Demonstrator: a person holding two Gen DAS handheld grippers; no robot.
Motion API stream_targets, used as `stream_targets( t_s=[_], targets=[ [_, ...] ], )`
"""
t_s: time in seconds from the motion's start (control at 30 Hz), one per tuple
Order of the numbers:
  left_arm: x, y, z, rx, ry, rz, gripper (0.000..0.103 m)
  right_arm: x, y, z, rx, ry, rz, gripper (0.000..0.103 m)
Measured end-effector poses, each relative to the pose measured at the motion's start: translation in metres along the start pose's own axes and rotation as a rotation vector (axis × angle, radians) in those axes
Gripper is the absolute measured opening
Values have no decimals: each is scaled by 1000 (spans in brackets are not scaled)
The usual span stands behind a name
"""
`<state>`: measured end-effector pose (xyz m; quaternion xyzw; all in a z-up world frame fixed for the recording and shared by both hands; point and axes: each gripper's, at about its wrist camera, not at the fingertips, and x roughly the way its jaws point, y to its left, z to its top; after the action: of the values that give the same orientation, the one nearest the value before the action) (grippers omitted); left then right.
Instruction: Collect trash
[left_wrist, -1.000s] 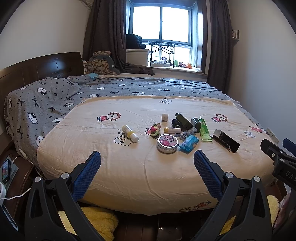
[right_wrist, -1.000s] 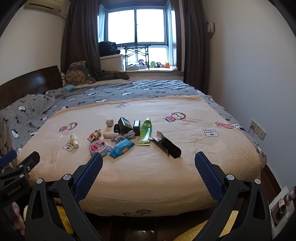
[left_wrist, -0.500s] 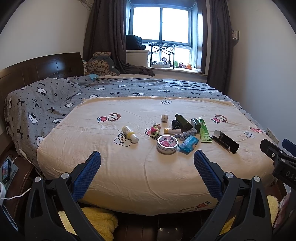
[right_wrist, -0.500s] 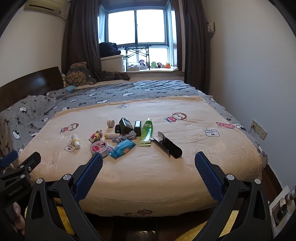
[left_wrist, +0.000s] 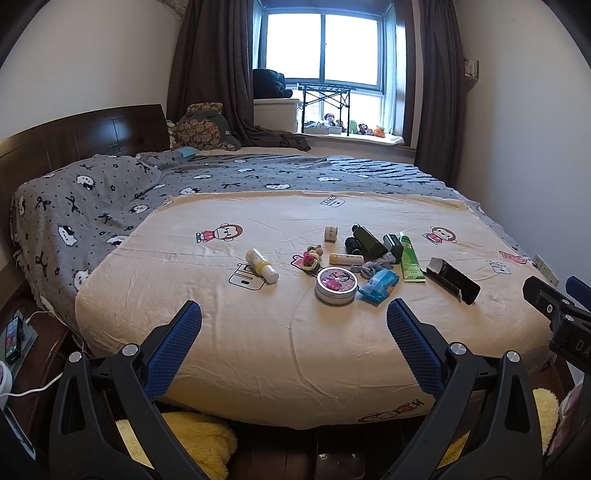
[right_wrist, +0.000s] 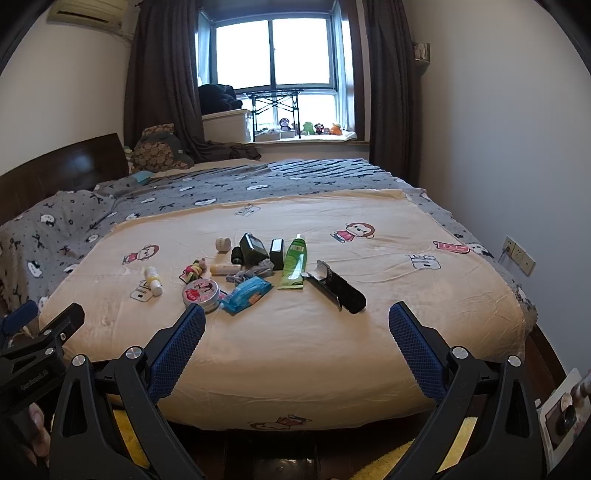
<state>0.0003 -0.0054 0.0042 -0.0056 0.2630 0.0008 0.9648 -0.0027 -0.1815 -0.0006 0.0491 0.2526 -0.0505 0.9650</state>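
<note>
Left wrist view: the left tongs (left_wrist: 293, 328) are spread wide and empty at the bottom of the frame, over the near edge of a bed (left_wrist: 258, 350) with a cream blanket. The clutter sits right of centre: a round tin (left_wrist: 336, 285), a blue wipes packet (left_wrist: 379, 286), a green tube (left_wrist: 410, 258) with its long axis running up the frame, cap at the far end, and a black open box (left_wrist: 453, 280) slanting toward the lower right. Right wrist view: the right tongs (right_wrist: 297, 328) are likewise wide open, holding nothing. Labels on the small bottles are too small to read. Each tool's far tip pokes in at the other view's edge, cut off.
</note>
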Motion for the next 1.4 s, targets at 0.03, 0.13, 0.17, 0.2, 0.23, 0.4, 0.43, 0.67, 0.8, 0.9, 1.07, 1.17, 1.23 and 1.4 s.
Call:
stream_targets(
  t_s=[0.03,0.13,0.17,0.2,0.23,0.4,0.43,0.67,0.8,0.9,1.07,1.17,1.23,1.4],
  targets=[
    [1,0,0,0,1,1,95,0,0,0,1,-2,1,100],
    [2,1,-1,-2,2,5,95,2,-1,-1,1,-2,2,100],
    [4,1,-2,-2,3,6,95,5,-2,-2,0,2,4,100],
    [5,2,-2,-1,5,8,95,7,-3,-3,2,7,9,100],
    [7,2,-3,-1,7,12,95,11,-3,-4,7,15,16,100],
    [22,6,-9,1,25,29,95,27,-6,-11,12,31,36,100],
    [26,7,-11,1,25,30,95,30,-7,-13,10,29,30,100],
    [50,11,-22,-16,14,-5,95,57,-22,-24,43,37,20,100],
    [73,8,-28,-6,47,-17,95,74,-30,-32,55,37,18,100],
    [92,2,-33,8,75,-41,95,89,-32,-37,52,46,-4,100],
    [128,-13,-35,61,121,-42,95,122,-43,-38,10,51,-12,100],
    [150,-18,-34,67,151,-56,95,147,-56,-33,-4,77,-63,100],
    [166,-20,-34,62,182,-78,95,167,-64,-31,-16,117,-92,100],
    [207,-27,-34,93,259,-82,95,212,-71,-30,-82,186,-96,99]
  ],
)
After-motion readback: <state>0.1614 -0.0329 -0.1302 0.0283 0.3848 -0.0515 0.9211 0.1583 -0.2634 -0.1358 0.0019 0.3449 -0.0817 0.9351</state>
